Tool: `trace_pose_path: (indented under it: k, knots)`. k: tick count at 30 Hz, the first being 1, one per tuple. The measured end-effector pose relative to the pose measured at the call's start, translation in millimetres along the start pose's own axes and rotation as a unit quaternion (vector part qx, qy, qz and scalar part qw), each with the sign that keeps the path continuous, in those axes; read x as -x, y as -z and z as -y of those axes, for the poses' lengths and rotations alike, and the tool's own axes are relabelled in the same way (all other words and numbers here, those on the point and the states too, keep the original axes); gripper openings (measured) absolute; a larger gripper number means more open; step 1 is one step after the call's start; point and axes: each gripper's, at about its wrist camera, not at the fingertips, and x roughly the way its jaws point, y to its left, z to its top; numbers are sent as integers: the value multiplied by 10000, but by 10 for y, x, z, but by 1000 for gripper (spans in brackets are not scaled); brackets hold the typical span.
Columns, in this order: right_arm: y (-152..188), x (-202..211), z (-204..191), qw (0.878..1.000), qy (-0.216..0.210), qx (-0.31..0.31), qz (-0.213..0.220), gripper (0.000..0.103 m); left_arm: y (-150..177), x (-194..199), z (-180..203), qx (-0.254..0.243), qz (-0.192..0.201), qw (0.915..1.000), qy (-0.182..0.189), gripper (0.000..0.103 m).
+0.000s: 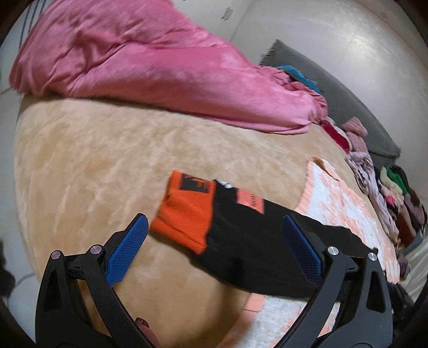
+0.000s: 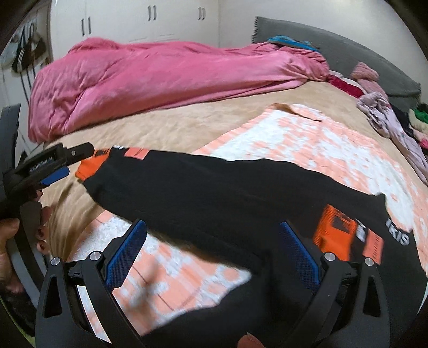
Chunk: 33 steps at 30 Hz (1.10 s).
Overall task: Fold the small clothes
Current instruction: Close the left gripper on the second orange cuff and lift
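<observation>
A black garment point(image 1: 254, 241) with orange cuffs lies stretched across a peach-and-white checked cloth point(image 1: 347, 214) and the tan bed cover point(image 1: 93, 160). My left gripper point(image 1: 214, 219) is open and hovers over the end with one orange cuff point(image 1: 184, 216); its blue pads point(image 1: 125, 249) stand wide apart with nothing pinched. In the right wrist view, the garment point(image 2: 214, 187) runs from the left gripper point(image 2: 67, 163), held by a hand point(image 2: 10, 241), to my right gripper point(image 2: 211, 224). This gripper is open above the garment, beside the other orange cuff point(image 2: 334, 227).
A crumpled pink duvet point(image 2: 160, 77) fills the far side of the bed. A pile of mixed clothes point(image 2: 388, 117) lies along the right edge by a grey headboard point(image 2: 347, 45). White wardrobe doors point(image 2: 149, 18) stand behind.
</observation>
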Motion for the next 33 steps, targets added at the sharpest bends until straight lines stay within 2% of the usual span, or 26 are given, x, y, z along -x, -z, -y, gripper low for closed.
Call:
trace_pose_path:
  k: [4, 6, 11, 13, 14, 15, 16, 17, 18, 21, 27, 33]
  knots:
    - [-76, -206, -118, 9998, -87, 158, -107, 98, -5, -113, -154, 316, -149, 9991, -229, 93]
    - [-105, -304, -168, 9996, -122, 227, -151, 98, -13, -154, -210, 454, -188, 9985, -231, 93]
    - [-134, -486, -243, 9989, -219, 302, -282, 98, -34, -270, -169, 403, -288, 9982, -343, 93]
    - [-137, -535, -259, 9987, -276, 280, -330, 98, -47, -298, -126, 342, -241, 9986, -327, 82]
    - [-136, -551, -261, 9987, -301, 248, -336, 98, -49, -321, -94, 283, -259, 9988, -310, 70]
    - [-132, -560, -257, 9986, -334, 214, -339, 99, -53, -362, -54, 195, -305, 9989, -309, 61]
    - [-128, -574, -254, 9986, -367, 168, -351, 98, -51, -403, -22, 103, -355, 9988, -322, 59]
    - [-127, -587, -259, 9985, -385, 135, -359, 98, -48, -430, 3, 41, -394, 9987, -314, 47]
    - [-125, -594, -260, 9984, -411, 111, -365, 98, -39, -440, 22, -10, -414, 9988, -277, 28]
    - [-113, -592, -263, 9983, -457, 59, -358, 98, -41, -437, 56, -98, -408, 9991, -81, 12]
    - [-60, -464, -222, 9981, -544, -78, -275, 98, -34, -312, 154, -353, -166, 9989, 274, 10]
    - [99, -48, 97, 9974, -450, -560, 28, 98, -1, -185, 307, -640, 82, 9968, 470, 10]
